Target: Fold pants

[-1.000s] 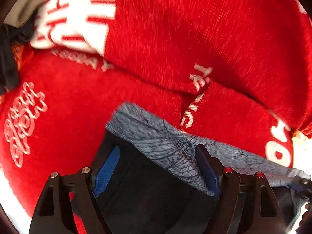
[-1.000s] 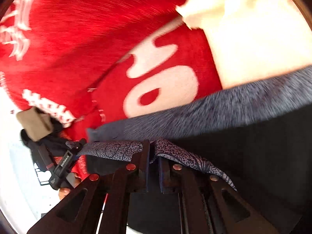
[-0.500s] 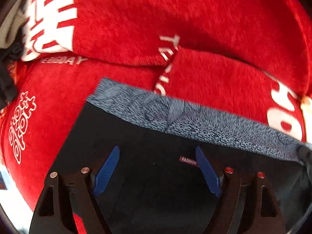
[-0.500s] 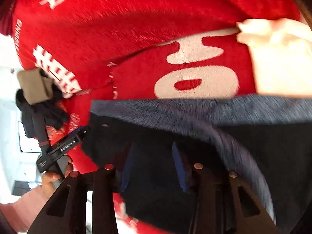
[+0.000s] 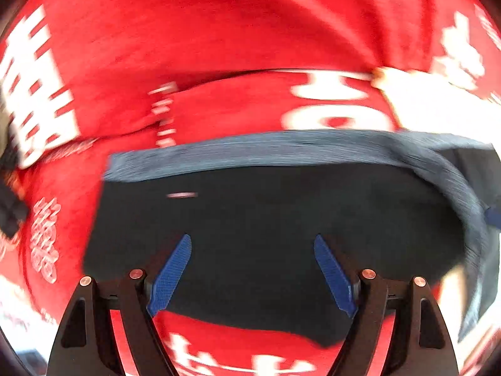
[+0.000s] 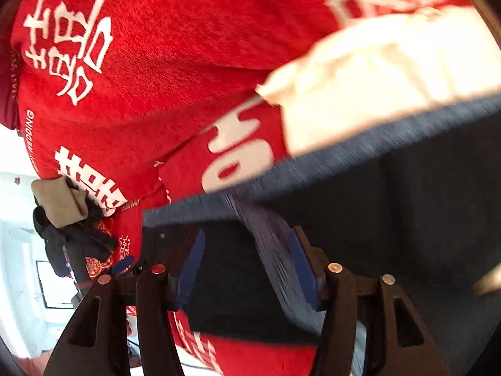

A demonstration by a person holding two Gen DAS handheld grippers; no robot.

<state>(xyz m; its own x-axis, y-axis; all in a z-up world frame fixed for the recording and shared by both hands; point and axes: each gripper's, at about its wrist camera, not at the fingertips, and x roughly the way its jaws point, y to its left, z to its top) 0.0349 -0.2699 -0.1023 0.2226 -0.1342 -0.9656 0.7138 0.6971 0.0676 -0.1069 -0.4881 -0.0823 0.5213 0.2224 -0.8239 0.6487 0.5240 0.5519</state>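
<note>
Dark navy pants (image 5: pixel 266 219) with a grey-blue patterned waistband (image 5: pixel 266 153) lie flat on a red blanket (image 5: pixel 219 31) with white lettering. My left gripper (image 5: pixel 252 269) is open and empty, its blue pads (image 5: pixel 170 274) spread above the dark cloth. In the right wrist view the same pants (image 6: pixel 422 203) fill the lower right, the waistband (image 6: pixel 360 144) running diagonally. My right gripper (image 6: pixel 247 266) is open, with a fold of the waistband lying loose between its blue pads (image 6: pixel 302 266).
A white cloth (image 6: pixel 375 75) lies on the blanket just beyond the waistband; it also shows in the left wrist view (image 5: pixel 438 106). A beige and black bundle (image 6: pixel 62 210) sits at the blanket's left edge. The blanket is creased into ridges behind the pants.
Both grippers let go of the waistband and opened. The pants now lie flat. Both cameras have pulled back, and the left view has swung right.
</note>
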